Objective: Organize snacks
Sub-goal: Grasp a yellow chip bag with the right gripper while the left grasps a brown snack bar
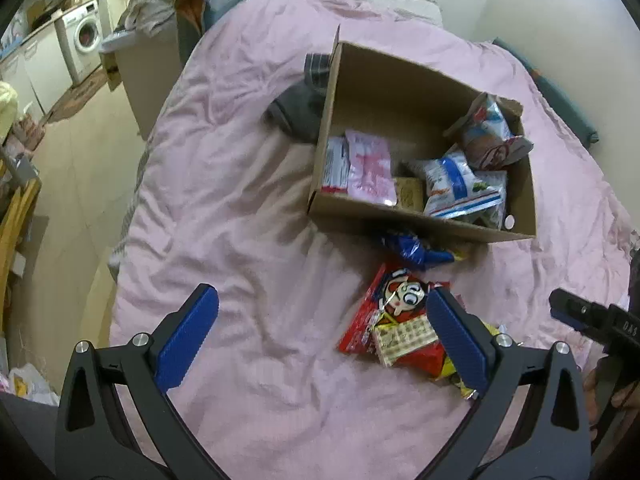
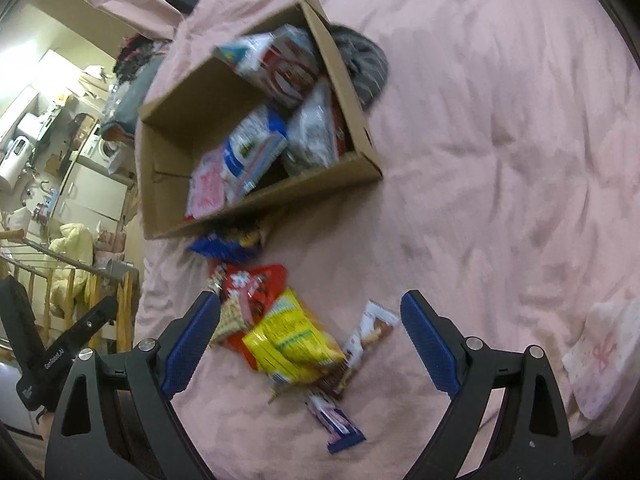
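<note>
An open cardboard box [image 1: 400, 80] [image 2: 172, 120] holding several snack packs sits on a pink bedspread. A blue packet [image 1: 416, 250] [image 2: 224, 246] lies against its near wall. A red cartoon-face packet [image 1: 396, 312] [image 2: 256, 284], a yellow bag [image 2: 292, 340], a white-brown bar [image 2: 370, 336] and a blue-edged bar [image 2: 340, 426] lie loose in front. My left gripper [image 1: 320, 340] is open and empty above the bedspread, left of the red packet. My right gripper [image 2: 312, 344] is open and empty above the yellow bag; its tip shows in the left wrist view [image 1: 576, 312].
A grey garment [image 1: 300, 108] [image 2: 364, 64] lies behind the box. The bed's left edge drops to a floor with a washing machine [image 1: 82, 36] and cabinets. A wooden rack [image 2: 60, 280] stands left. A pink patterned cloth [image 2: 600, 352] lies at the right.
</note>
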### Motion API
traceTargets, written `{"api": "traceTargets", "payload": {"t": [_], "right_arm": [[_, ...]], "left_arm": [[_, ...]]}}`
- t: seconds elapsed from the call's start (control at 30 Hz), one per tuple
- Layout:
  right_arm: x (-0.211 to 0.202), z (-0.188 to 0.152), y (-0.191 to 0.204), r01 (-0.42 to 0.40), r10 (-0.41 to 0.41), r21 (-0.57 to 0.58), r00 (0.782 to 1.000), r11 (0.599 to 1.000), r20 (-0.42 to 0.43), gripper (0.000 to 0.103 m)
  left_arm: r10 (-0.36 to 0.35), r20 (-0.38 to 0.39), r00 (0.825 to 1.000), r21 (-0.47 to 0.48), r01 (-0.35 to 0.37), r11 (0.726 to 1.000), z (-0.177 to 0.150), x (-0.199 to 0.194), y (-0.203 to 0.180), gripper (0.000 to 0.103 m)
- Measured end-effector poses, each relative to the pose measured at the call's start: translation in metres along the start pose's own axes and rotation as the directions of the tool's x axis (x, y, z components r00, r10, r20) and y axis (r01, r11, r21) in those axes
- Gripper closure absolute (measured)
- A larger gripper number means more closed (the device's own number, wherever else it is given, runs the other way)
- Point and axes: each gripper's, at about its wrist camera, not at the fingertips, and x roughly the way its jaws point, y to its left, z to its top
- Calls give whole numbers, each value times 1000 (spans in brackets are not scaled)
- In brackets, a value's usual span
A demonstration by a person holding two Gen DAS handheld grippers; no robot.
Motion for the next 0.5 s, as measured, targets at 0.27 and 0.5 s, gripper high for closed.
{"api": "traceTargets", "payload": {"t": [0.27,0.5], "right_arm": [[27,-10,15,-13,4,-67,990,998,-138,10],[73,-30,71,128,-229,-388,947,913,-226,10]], "left_arm": [[-16,-55,998,-57,13,998,0,11,7,0],[-23,-66,998,-64,19,998,1,11,9,0]]}}
